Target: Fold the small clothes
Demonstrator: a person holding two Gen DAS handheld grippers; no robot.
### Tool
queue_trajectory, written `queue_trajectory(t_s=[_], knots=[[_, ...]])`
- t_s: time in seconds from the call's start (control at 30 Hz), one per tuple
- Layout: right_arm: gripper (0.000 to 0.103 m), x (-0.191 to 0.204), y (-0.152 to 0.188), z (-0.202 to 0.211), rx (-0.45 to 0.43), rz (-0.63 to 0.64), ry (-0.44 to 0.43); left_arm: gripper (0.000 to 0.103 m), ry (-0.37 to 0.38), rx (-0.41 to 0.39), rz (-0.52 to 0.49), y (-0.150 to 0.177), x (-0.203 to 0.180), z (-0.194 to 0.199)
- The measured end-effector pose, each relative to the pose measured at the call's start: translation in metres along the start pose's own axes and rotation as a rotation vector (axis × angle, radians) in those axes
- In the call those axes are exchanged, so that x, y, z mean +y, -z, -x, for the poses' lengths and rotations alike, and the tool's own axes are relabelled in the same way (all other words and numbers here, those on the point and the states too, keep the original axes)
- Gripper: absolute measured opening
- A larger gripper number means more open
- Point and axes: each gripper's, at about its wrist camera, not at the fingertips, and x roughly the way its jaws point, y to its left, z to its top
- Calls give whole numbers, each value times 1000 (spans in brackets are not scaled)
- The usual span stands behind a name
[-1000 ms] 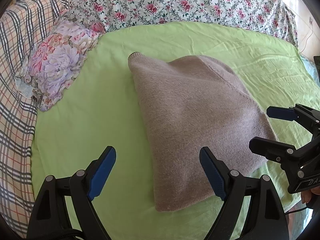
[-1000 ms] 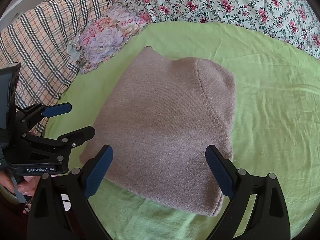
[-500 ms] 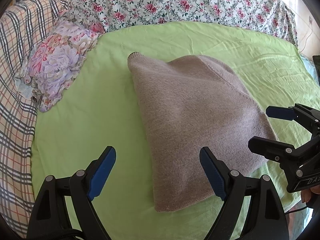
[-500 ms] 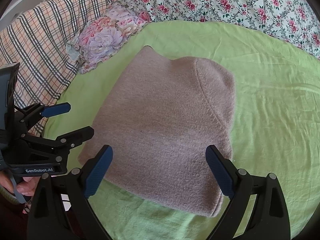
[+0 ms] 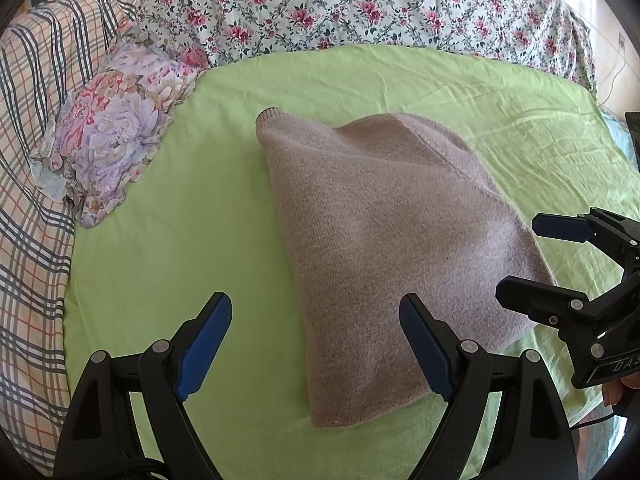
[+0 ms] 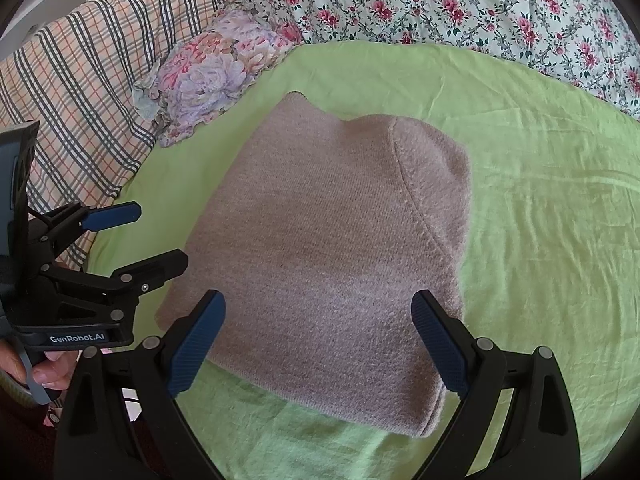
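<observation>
Bed: green sheet [image 5: 168, 240] spread flat, lightly creased, bare on every side of the sweater.
Floral quilt [image 5: 360, 4]: bunched along the sheet's far edge, well clear of the sweater.
Plaid blanket [image 5: 32, 160]: along the sheet's left edge, well apart from the sweater.
Sweater [image 5: 384, 240]: mauve knit, folded into a compact block, lying mid-sheet; ribbed cuff corner points toward the far left; near folded edge lies short of the sheet's near edge. Broad open sheet left and right of it.
Floral pillow [image 5: 108, 148]: beyond the sweater's far-left corner, apart from it.
Left gripper [image 5: 316, 344]: above the sweater's near-left edge, jaws spread wide, holding nothing.
Right gripper [image 6: 320, 344]: above the sweater's near edge, jaws spread wide, holding nothing.
Hand [image 6: 44, 368]: on the left gripper's handle.
</observation>
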Motion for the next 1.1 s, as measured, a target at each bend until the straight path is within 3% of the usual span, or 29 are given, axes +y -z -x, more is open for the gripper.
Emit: queue_trajectory(t_s=[0.7, 0.9, 1.1], knots=[[94, -9, -8, -2, -5, -4, 5, 86, -3, -2, -2, -5, -2, -2], [94, -13, -8, -6, -1, -14, 14, 87, 26, 7, 17, -9, 0, -6], [94, -16, -10, -8, -1, -11, 23, 87, 3, -5, 18, -12, 0, -8]])
